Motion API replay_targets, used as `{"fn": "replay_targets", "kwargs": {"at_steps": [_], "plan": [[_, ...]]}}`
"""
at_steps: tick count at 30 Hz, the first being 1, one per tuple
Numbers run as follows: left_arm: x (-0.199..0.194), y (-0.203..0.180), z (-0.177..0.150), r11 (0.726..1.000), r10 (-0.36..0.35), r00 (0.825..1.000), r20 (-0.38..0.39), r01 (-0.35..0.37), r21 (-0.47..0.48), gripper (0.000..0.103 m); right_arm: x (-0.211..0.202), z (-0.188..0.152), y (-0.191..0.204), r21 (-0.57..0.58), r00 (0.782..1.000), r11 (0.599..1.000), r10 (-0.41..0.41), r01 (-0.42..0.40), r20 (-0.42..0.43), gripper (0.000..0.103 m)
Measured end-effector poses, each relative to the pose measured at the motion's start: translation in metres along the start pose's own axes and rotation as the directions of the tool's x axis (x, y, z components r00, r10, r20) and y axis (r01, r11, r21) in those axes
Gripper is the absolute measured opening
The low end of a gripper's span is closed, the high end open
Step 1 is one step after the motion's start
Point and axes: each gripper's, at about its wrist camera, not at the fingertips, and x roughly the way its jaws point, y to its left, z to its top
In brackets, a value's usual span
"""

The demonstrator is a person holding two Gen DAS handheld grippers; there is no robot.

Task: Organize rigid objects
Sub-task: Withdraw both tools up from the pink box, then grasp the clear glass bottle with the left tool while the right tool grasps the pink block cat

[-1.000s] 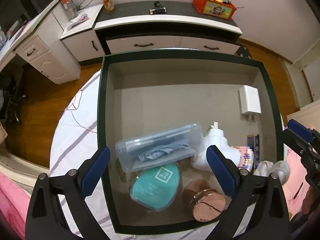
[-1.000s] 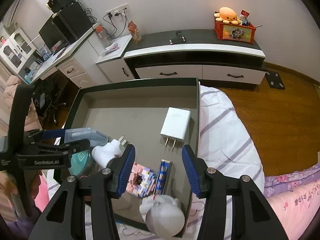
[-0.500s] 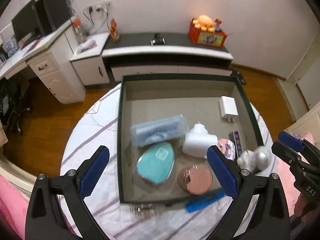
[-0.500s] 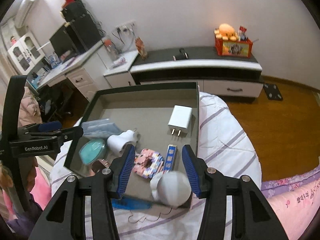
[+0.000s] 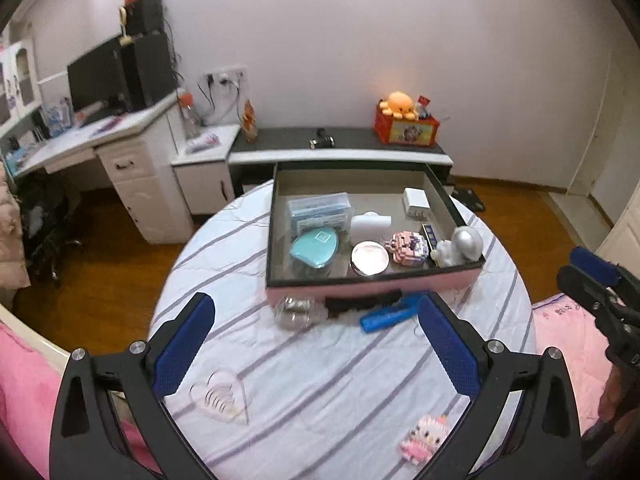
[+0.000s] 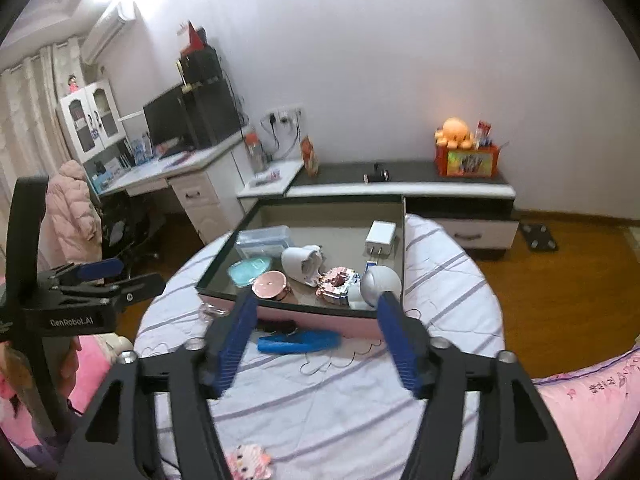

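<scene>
Four loose items left on table [image 5: 344,376], by my count: comb [image 5: 390,312], clear bauble [image 5: 298,311], heart tray [image 5: 220,398], pink brick toy [image 5: 424,438]. Dark strip at box foot betw. bauble & comb, can't ID.

Box [image 5: 374,286] sits at 12 o'clock of table, already holds: blue case [image 5: 320,210], teal case [image 5: 315,246], white plug [image 5: 370,224], round tin [image 5: 370,258], brick figure [image 5: 408,246], charger [image 5: 416,200], silver figure [image 5: 460,246] in near corner at 3 o'clock, narrow blue box [image 5: 430,236] beside it.

L gripper [image 5: 316,346]: jaws wide apart, nothing betw. them, over table near 6 o'clock edge.
R gripper [image 6: 314,338]: jaws opening, nothing betw. pads; comb & box front only show through the gap, no contact. Also seen at 3 o'clock in left view.

Step, as I judge: between picks. Both grippers empty, well back from box, choosing next item.

Next move calls for:
- comb is nearest to R, lies flat & low along box front, so come down steep, pads across its narrow width, jaws need less spread.
- bauble: slick, round, may roll; L is closer.
- heart tray & brick toy near 6 o'clock, either hand.
- free floor in box is at far 12 o'clock side; drop there.
</scene>
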Motion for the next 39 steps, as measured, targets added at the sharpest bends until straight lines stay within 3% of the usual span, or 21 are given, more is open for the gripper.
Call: {"fn": "replay_targets", "kwargs": {"at_steps": [7,11,21,30,39], "plan": [[-0.040,-0.007,-0.033,0.999,-0.046,0.998,0.050,0.046,0.001,0.103,-0.047,-0.028,0.016,-0.026,0.999,0.999,-0.017,0.018,0.041,0.069],[-0.062,-0.011,-0.042,0.998,-0.057,0.995,0.081,0.056,0.016,0.103,-0.064,-0.037,0.021,-0.031,0.997,0.999,-0.038,0.040,0.070,0.076],[-0.113,-0.011,-0.066,0.999,-0.031,0.989,0.144,0.028,0.023,0.103,-0.082,-0.053,0.031,-0.031,0.997,1.000,0.006,-0.004,0.081,0.078],[-0.071,-0.012,-0.087,0.999,-0.035,0.999,0.020,0.035,0.007,0.103,-0.079,-0.071,0.042,-0.064,0.999,0.998,0.006,-0.003,0.042,0.079],[-0.001,0.005,-0.086,1.000,-0.020,0.994,-0.109,0.018,-0.018,0.103,-0.019,-0.099,0.050,-0.085,0.991,0.996,0.016,-0.028,-0.135,0.079]]}}
